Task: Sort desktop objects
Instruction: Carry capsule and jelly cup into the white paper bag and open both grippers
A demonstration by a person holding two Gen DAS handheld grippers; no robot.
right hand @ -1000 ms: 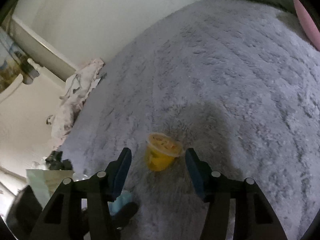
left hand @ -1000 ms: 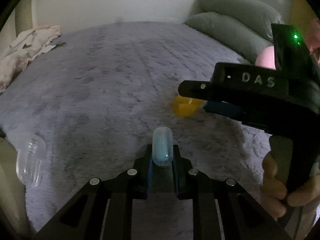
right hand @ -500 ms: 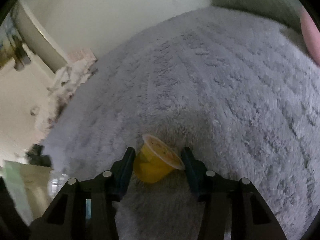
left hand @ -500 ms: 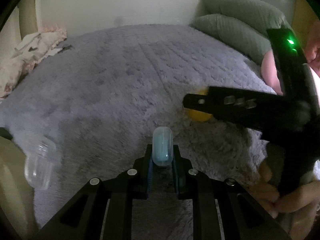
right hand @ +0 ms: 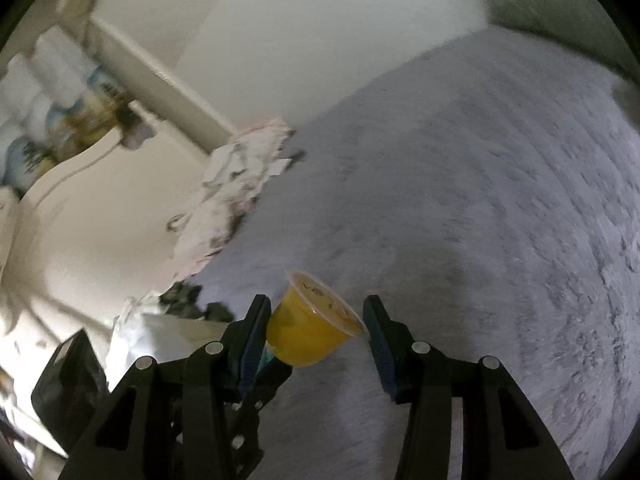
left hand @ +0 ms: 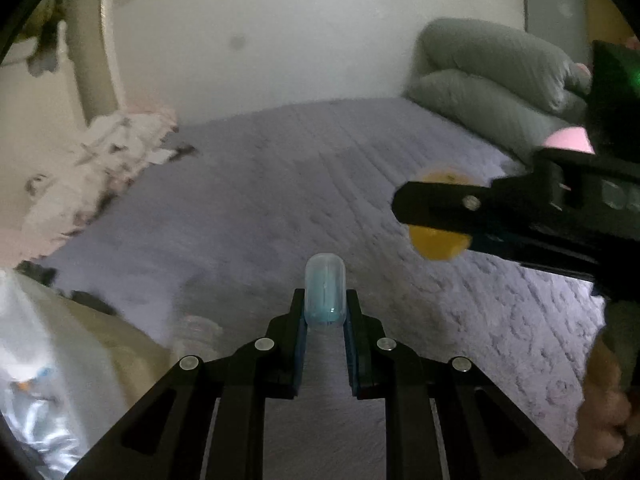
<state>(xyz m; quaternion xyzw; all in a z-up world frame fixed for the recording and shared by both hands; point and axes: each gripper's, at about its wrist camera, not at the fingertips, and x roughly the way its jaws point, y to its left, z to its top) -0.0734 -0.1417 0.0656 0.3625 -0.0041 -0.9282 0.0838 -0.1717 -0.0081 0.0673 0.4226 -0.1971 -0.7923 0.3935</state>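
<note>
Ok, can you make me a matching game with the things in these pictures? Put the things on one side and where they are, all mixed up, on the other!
Things:
1. blue capsule
2. yellow jelly cup
3. green pillows
4. crumpled cloth

Places:
A. stacked at the far right end of the purple blanket
B. between the fingers of the right gripper, tilted
C. heaped at the blanket's left edge
D. pinched between the fingers of the left gripper

Pairs: 1-D, 2-B, 3-A, 4-C
</note>
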